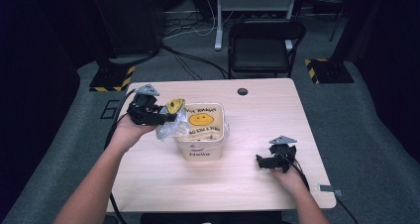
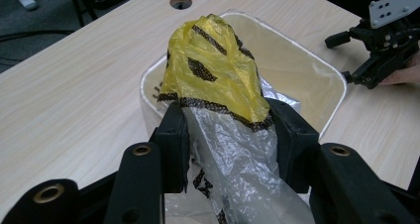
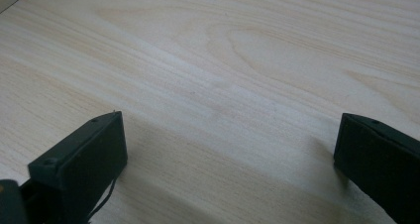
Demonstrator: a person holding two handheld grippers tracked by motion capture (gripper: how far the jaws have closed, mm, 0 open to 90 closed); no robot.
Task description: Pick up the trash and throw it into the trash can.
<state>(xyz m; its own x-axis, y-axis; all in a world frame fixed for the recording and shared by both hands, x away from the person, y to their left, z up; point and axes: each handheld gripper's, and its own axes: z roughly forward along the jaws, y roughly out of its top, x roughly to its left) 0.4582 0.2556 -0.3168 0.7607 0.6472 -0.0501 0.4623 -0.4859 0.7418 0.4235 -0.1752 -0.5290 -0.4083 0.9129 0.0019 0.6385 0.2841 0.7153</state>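
The left gripper (image 2: 225,120) pinches a yellow-and-clear plastic bag (image 2: 218,75) above the bin (image 1: 200,152), seemingly to line it, while the right gripper (image 1: 264,160) gapes wide beside the bin.

We get a bright table (image 1: 247,184) under overhead light with dark, murky surroundings, soft jaw shadows on the wood, and kinda grainy, soft close-ups.

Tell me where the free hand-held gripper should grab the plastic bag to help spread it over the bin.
Take the loose clear skirt of the bag that hangs at the bin's left wall, below the left hand-held gripper, which pinches the bunched yellow top. The right hand-held gripper sits open on the table, so it would likely come over the bin from the right; the slack film there offers an edge.
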